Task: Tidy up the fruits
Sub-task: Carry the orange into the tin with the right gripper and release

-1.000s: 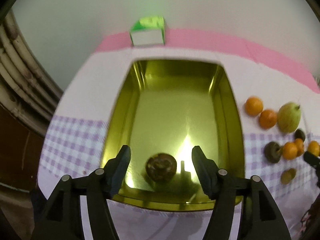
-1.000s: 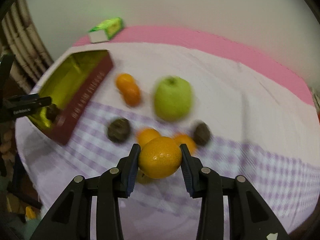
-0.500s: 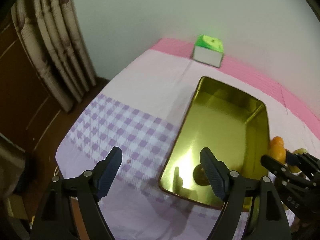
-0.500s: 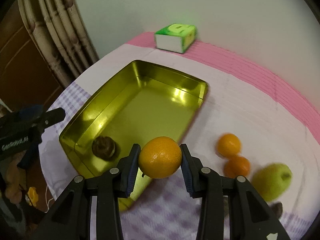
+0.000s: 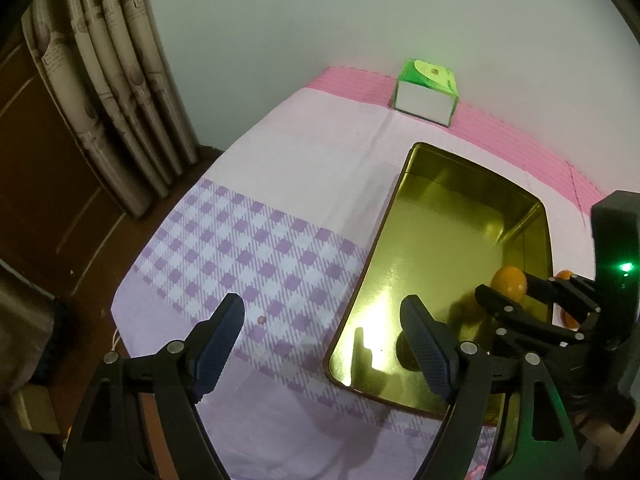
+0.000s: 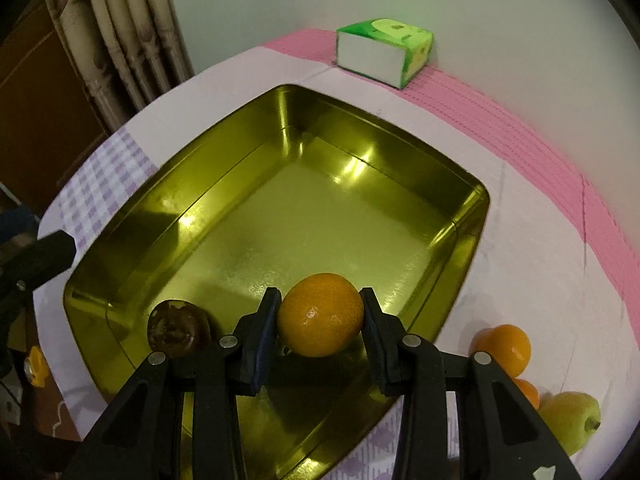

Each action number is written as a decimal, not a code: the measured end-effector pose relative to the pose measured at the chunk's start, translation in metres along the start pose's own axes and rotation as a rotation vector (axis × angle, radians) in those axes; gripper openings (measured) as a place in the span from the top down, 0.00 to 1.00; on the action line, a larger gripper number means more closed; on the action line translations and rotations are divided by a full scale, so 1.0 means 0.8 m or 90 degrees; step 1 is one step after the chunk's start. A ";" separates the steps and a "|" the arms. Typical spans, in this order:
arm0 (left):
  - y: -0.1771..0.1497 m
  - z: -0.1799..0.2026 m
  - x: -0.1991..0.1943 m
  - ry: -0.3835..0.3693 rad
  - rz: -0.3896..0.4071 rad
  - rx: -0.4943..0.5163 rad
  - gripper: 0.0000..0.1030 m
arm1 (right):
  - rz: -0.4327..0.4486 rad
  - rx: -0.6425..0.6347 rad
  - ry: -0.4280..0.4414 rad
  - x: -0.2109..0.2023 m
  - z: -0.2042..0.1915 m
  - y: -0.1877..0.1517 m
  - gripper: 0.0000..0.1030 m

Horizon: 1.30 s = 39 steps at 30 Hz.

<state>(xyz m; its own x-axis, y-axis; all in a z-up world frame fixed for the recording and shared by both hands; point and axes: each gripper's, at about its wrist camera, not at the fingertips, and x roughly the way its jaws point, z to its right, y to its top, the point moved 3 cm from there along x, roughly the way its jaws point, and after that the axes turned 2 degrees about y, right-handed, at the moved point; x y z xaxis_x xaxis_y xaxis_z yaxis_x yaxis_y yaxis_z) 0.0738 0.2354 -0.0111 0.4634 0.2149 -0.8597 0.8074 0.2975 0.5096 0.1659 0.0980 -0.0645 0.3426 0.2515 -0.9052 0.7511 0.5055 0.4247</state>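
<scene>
Orange (image 6: 320,314) clamped between right gripper (image 6: 320,320) jaws; above tin (image 6: 400,168).

left tool (image 5: 320,336): black arms | silver screws | blue ribbed pads (image 5: 218,338)

A green and white tissue box (image 6: 385,53) sits at the far edge of the table, on the pink band of the tablecloth (image 5: 280,184), close against the pale wall (image 5: 360,12). Nearer, the cloth turns plain pale lilac, then a band of purple and white checks. To the left, beige curtains (image 5: 120,92) hang in heavy folds down to the floor, with dark brown wooden panelling (image 5: 44,168) beside them. A small cardboard box (image 5: 34,412) lies low at the left.
</scene>
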 end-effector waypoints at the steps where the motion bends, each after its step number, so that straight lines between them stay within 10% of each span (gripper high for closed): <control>1: 0.000 0.000 0.000 0.001 -0.001 0.001 0.22 | -0.002 -0.003 0.000 0.002 -0.002 0.000 0.64; 39: 0.000 0.013 0.001 -0.011 0.008 0.025 0.22 | 0.024 0.023 0.008 -0.023 0.007 -0.004 0.53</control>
<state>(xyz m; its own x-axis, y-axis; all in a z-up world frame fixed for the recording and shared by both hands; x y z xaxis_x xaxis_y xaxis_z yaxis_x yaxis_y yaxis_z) 0.0775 0.2260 -0.0123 0.4795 0.2014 -0.8541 0.8153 0.2578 0.5185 0.1601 0.0871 -0.0493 0.3638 0.2808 -0.8881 0.7581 0.4647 0.4575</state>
